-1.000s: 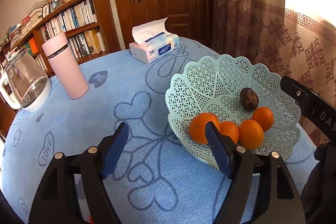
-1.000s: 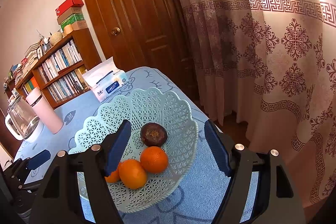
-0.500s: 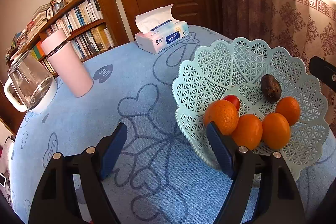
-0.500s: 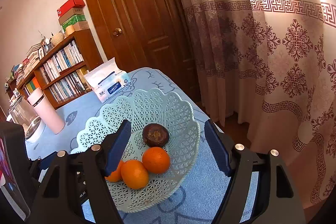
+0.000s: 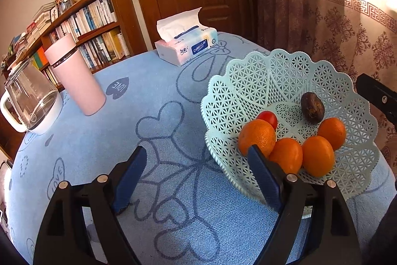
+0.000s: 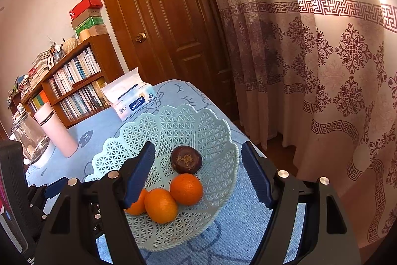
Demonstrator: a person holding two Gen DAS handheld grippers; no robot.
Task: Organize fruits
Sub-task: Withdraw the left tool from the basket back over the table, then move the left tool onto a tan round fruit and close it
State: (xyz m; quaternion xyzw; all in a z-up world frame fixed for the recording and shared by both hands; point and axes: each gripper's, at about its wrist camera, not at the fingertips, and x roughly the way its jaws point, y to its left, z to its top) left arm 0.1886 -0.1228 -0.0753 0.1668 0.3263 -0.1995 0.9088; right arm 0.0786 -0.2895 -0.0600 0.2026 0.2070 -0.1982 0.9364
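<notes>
A mint lattice fruit basket (image 5: 250, 71) (image 6: 173, 123) stands on the blue table. It holds several oranges (image 5: 317, 155) (image 6: 186, 189), a small red tomato (image 5: 268, 117) and a dark brown passion fruit (image 5: 312, 107) (image 6: 186, 159). My left gripper (image 5: 198, 160) is open and empty above the table, its right finger in front of the basket's near-left rim. My right gripper (image 6: 198, 155) is open and empty, hovering over the basket from the right side.
A pink tumbler (image 5: 74, 76), a glass kettle (image 5: 29, 101) and a tissue pack (image 5: 186, 46) stand on the table's far side. A bookshelf (image 5: 82, 16), a wooden door (image 6: 168, 16) and curtains (image 6: 322, 91) lie behind. The table edge drops off right of the basket.
The left gripper has risen and tilted, so the basket sits lower right in its view and the tomato shows. The right gripper pulled back slightly. Both stay open.
</notes>
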